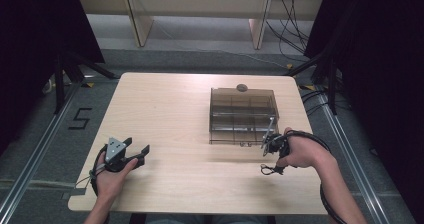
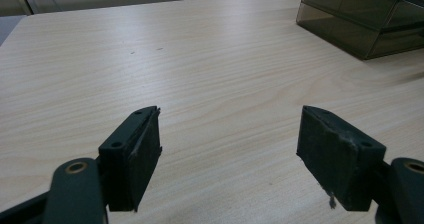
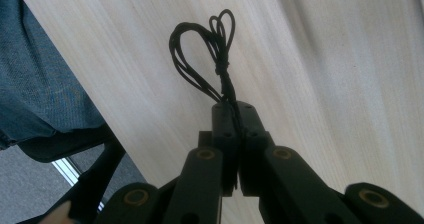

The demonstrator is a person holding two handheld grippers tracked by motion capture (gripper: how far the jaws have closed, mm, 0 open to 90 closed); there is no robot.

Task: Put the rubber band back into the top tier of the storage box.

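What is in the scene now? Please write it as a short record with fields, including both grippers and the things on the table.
surface: light wooden table
container: smoky clear plastic organizer box with compartments, on the table's far right part
on the box: small round dark object at its far edge; what it is cannot be told
left gripper: jaws wide apart, nothing between them, above bare wood
right gripper: jaws shut on a bundle of thin black cord
black cord: tied in loops, sticking out past the jaw tips, near the table's front edge
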